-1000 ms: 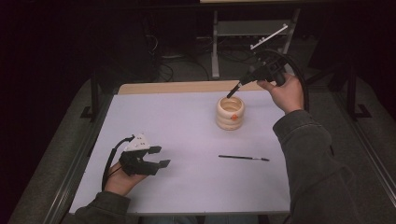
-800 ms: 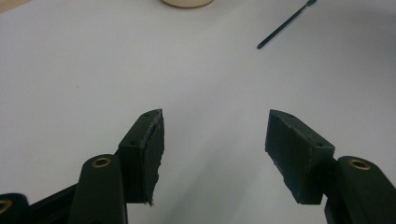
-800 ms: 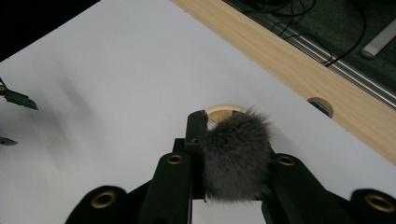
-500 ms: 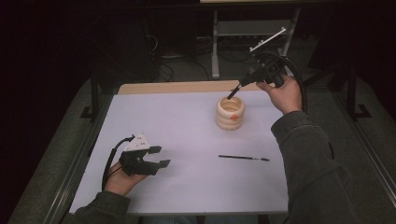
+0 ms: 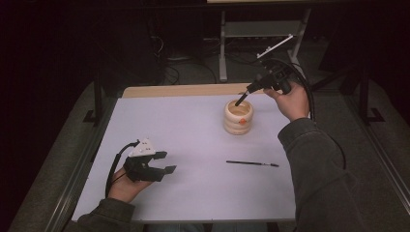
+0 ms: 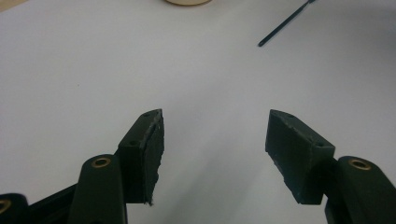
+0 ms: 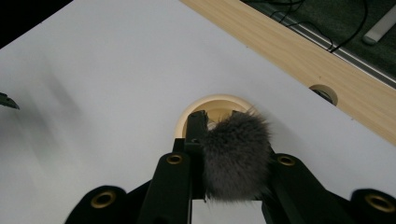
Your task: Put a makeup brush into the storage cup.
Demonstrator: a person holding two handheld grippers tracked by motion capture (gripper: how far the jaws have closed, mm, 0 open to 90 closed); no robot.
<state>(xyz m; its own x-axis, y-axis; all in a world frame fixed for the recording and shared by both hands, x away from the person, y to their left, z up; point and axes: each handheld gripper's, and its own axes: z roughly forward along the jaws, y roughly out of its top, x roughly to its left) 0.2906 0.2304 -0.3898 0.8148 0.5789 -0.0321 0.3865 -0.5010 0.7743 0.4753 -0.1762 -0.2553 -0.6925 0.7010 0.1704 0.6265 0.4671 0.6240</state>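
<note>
Fluffy grey brush head (image 7: 236, 158) | clamped in right gripper (image 7: 219, 121) | over ribbed wooden cup (image 5: 238, 117)

Bare white table (image 5: 193, 135) lies open; only holder (image 5: 238, 117) and brush (image 5: 251, 164) interrupt it.

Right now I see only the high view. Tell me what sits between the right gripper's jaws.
Observer: A brush. Its fluffy grey head is pinched between the jaws of the right gripper.
Operator: Now report the left gripper's jaws up close.
Observer: The left gripper stands open, with nothing but bare white table between its jaws.
</note>
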